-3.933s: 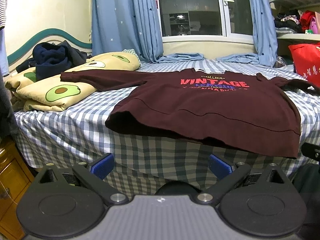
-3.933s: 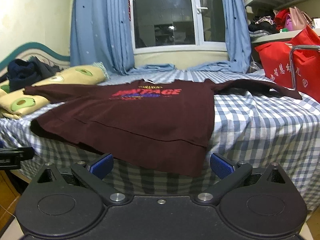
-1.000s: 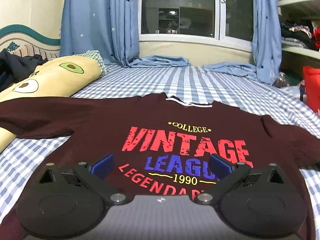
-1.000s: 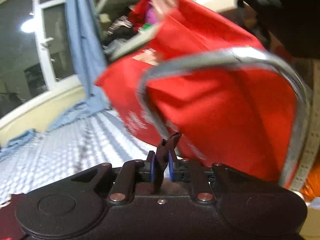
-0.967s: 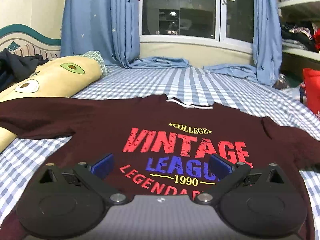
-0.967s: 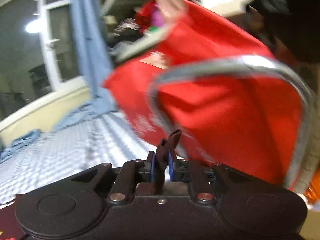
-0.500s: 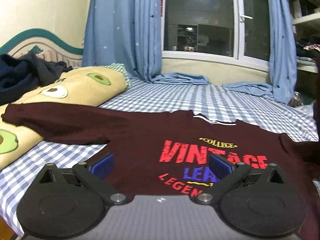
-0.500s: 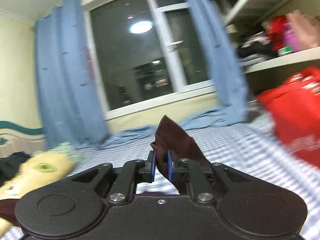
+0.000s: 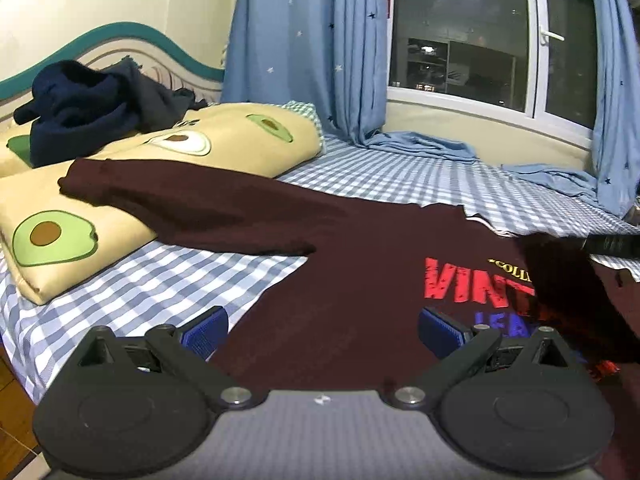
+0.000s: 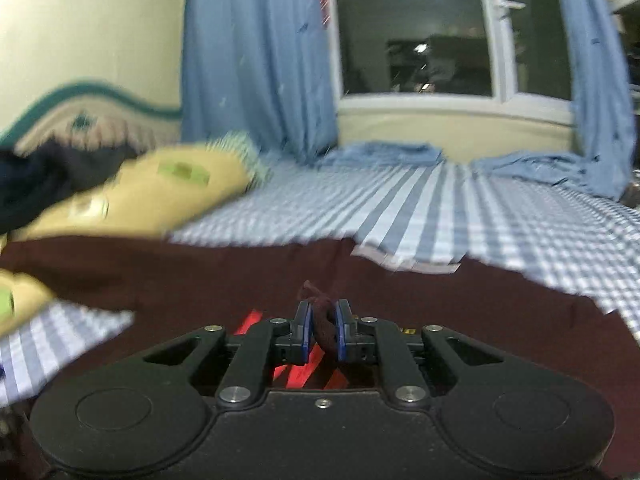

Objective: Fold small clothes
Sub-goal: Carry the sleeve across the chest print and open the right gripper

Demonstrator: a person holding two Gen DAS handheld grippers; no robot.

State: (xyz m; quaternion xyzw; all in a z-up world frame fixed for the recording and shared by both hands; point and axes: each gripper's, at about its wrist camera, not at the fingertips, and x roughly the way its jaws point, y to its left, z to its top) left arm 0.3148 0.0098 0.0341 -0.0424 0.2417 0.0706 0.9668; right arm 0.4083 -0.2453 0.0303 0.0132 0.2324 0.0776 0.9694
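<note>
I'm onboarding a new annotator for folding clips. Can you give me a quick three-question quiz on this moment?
1. True or false: the left claw is open and holds nothing.
2. What is the right claw shut on? A) avocado pillow B) sleeve of the maroon sweatshirt C) blue curtain
3. Fill in: the sweatshirt's other sleeve lies over the ____ pillow.

Key: 1 true. 2 B; the sleeve is pinched above the maroon sweatshirt. 3 avocado.

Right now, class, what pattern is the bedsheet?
Blue-and-white check; the sheet shows best in the left wrist view.
</note>
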